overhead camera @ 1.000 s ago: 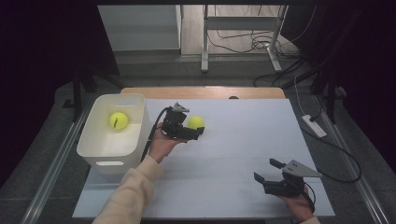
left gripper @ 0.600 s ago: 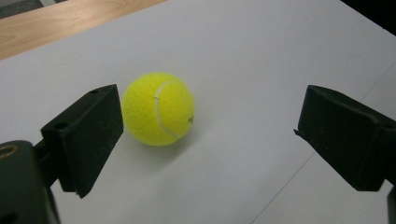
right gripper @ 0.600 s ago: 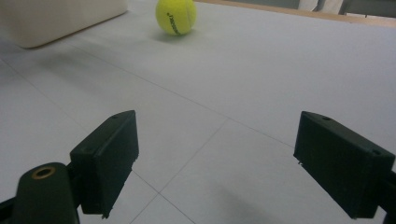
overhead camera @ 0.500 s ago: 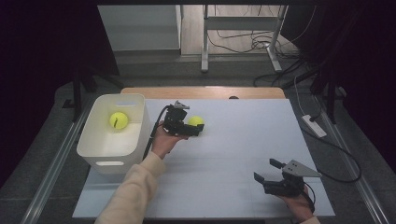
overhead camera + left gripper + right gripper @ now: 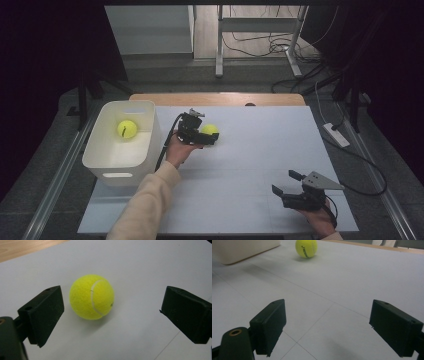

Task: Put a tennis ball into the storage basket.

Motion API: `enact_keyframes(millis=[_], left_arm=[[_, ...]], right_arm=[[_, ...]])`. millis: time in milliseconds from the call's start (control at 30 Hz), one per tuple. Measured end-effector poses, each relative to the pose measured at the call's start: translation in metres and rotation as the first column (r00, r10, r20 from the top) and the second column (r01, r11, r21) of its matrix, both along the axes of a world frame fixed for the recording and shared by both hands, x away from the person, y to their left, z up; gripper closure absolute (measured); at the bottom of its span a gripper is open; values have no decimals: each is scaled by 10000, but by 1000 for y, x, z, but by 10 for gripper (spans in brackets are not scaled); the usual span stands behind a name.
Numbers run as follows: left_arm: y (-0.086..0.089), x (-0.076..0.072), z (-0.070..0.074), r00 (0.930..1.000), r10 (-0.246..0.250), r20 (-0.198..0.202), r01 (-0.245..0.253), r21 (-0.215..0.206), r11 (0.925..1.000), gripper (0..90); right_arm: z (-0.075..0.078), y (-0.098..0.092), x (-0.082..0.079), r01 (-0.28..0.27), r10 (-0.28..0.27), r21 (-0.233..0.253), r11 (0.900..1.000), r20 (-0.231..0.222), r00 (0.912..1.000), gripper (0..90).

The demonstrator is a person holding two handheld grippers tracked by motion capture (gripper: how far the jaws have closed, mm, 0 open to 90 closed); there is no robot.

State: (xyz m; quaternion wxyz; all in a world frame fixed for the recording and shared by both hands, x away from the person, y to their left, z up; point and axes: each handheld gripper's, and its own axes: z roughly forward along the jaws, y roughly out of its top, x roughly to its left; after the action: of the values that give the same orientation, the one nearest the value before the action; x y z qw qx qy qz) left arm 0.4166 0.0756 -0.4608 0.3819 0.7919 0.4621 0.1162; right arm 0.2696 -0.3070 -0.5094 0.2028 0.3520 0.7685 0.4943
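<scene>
A yellow tennis ball (image 5: 210,129) lies on the white table top (image 5: 260,145), just right of the bin. My left gripper (image 5: 209,137) is open with its jaws on either side of this ball. In the left gripper view the ball (image 5: 91,297) sits closer to the left jaw, and neither jaw touches it; the left gripper (image 5: 113,311) is spread wide. A second tennis ball (image 5: 127,129) rests inside the white bin (image 5: 116,162). My right gripper (image 5: 283,181) is open and holds nothing, low over the table at the front right. Its own view shows the right gripper (image 5: 337,325) open, with the first ball (image 5: 306,248) far ahead.
The white bin stands at the table's left edge, and its side (image 5: 242,248) shows in the right gripper view. A wooden strip (image 5: 215,99) runs along the table's far edge. Cables and a power strip (image 5: 336,135) lie on the floor at the right.
The left gripper has crept slightly forward, so its jaws now flank the ball. The right gripper and both balls have stayed put.
</scene>
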Motion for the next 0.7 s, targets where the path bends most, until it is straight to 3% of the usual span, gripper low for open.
enact_keyframes(millis=[700], left_arm=[[-3, 20, -18, 9989, 372, -268, -370, 92, 9993, 53]], right_arm=[[0, 0, 0, -33, 33, -6, 10000, 5, 10000, 140]])
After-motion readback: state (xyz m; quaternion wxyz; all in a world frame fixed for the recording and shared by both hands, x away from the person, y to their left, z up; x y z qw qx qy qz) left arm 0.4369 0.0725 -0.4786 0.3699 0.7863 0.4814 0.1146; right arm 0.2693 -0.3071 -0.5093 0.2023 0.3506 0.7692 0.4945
